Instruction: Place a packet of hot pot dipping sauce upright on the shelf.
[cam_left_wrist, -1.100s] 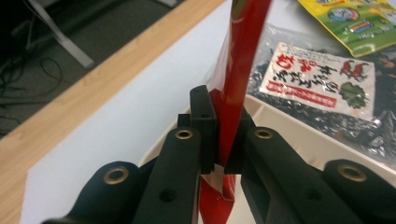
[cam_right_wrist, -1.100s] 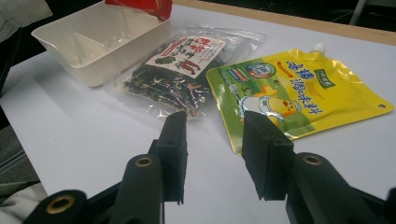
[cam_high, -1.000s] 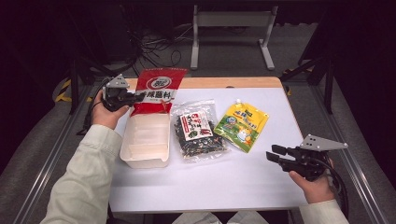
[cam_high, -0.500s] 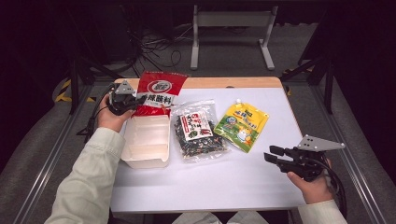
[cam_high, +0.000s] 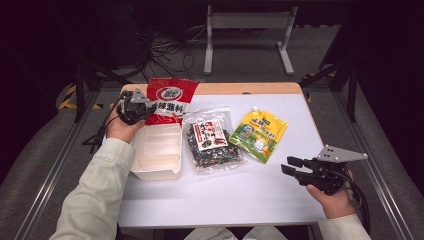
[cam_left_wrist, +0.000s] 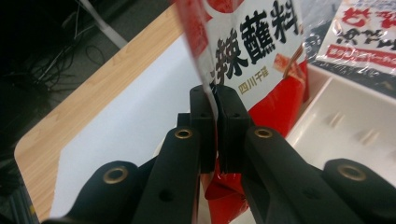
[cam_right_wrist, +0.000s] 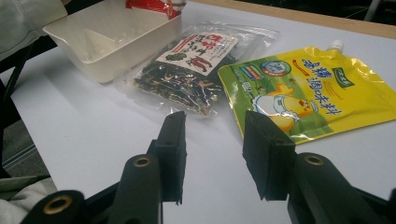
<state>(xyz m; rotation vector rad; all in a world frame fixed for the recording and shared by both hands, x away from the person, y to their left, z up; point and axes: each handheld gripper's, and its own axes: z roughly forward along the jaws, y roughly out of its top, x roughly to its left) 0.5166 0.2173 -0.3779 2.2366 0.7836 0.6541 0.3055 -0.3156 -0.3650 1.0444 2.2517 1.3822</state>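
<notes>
Over white plastic tray: left tool pinching edge of red printed seasoning pouch, now lifted upright, lower end dipping toward tray versus flatter a second ago. Placement looks near. Right tool half spread, idle above white worktop.

L gripper at table's 10 o'clock, jaws pinched tight on red pouch edge, L hand under it, forearm in pale sleeve running from 7 o'clock. R gripper at 4 o'clock, jaws parted w/ nothing between, pointing toward 9 o'clock, R hand behind.
</notes>
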